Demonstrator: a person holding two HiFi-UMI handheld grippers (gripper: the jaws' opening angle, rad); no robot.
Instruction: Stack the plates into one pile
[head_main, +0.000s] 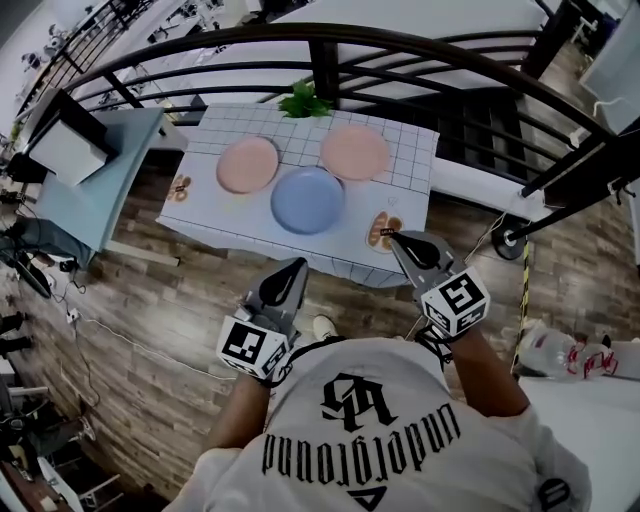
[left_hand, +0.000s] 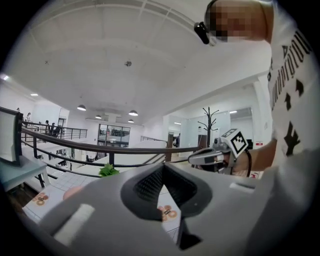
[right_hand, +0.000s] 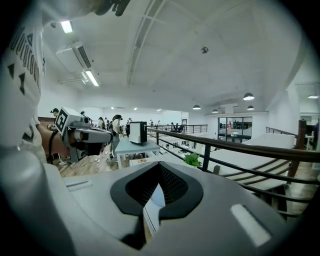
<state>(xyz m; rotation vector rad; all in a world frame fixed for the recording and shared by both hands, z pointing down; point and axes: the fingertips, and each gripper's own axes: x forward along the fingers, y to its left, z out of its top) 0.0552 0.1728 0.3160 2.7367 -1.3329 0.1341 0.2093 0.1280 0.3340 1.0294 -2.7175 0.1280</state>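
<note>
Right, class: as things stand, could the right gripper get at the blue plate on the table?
Probably yes. The blue plate lies nearest the front edge of the table with nothing on or before it, and the right gripper hangs near that edge. Its shut jaws must open first.

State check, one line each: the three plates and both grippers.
Left pink plate: flat on the table, unstacked, empty.
Right pink plate: flat on the table, unstacked, empty.
Blue plate: flat on the table, unstacked, empty, nearest the person.
Left gripper: jaws together, holding nothing, short of the plates.
Right gripper: jaws together, holding nothing, short of the plates.
</note>
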